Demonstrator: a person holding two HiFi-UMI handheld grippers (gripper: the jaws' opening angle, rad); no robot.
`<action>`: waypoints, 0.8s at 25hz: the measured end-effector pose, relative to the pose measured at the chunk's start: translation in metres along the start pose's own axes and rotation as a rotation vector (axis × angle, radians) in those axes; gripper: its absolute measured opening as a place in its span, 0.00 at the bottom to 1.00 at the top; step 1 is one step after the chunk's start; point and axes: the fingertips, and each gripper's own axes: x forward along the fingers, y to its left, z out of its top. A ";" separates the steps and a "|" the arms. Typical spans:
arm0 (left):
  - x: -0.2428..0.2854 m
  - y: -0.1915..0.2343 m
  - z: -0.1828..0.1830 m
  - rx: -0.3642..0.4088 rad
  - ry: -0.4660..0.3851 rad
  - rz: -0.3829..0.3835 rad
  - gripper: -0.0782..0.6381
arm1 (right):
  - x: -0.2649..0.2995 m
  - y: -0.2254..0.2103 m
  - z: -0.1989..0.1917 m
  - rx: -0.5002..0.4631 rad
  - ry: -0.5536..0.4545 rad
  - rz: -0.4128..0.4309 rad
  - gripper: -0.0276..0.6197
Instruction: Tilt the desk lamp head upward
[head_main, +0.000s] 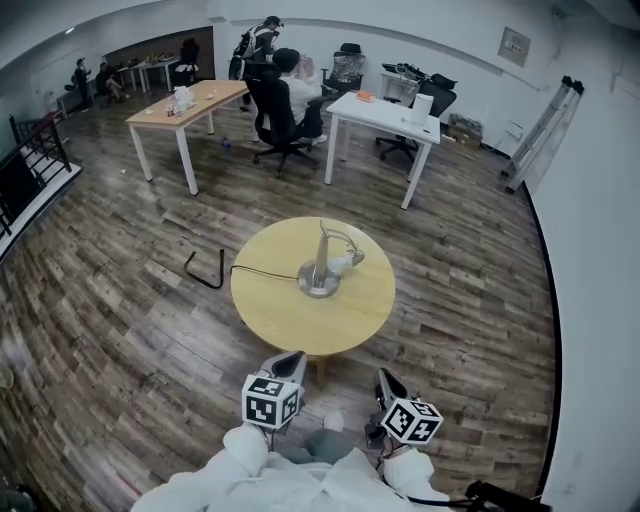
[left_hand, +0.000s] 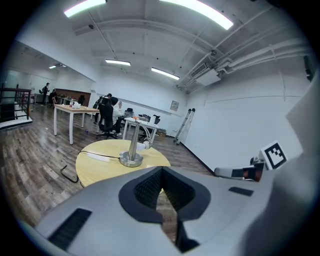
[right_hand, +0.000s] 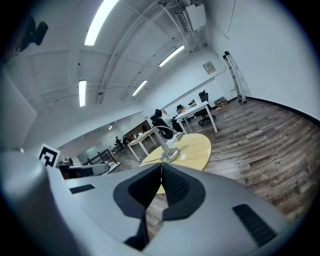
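Observation:
A silver desk lamp (head_main: 320, 268) stands near the middle of a round wooden table (head_main: 270, 310); its white head (head_main: 343, 264) hangs low off a curved arm to the right of the post. The same lamp (left_hand: 132, 151) (right_hand: 166, 145) lies ahead in both gripper views. My left gripper (head_main: 297, 357) and right gripper (head_main: 384, 377) hover short of the table's near edge, both shut and empty. In the left gripper view the left gripper (left_hand: 161, 176) shows its pads together, and the right gripper (right_hand: 161, 169) looks the same in its own view.
A black cord (head_main: 262, 271) runs left from the lamp base over the table edge to a black loop on the floor (head_main: 205, 272). White desks (head_main: 383, 117) and a seated person on an office chair (head_main: 282, 110) are farther back. A folded ladder (head_main: 545, 130) leans on the right wall.

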 end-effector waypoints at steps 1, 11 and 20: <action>0.002 0.001 0.001 0.000 0.001 0.000 0.11 | 0.002 -0.002 0.000 0.002 0.002 -0.003 0.06; 0.028 0.018 0.009 0.001 0.013 0.014 0.11 | 0.037 -0.014 0.011 0.014 0.002 0.013 0.06; 0.076 0.037 0.036 0.010 0.005 0.044 0.11 | 0.091 -0.029 0.045 0.011 -0.011 0.072 0.06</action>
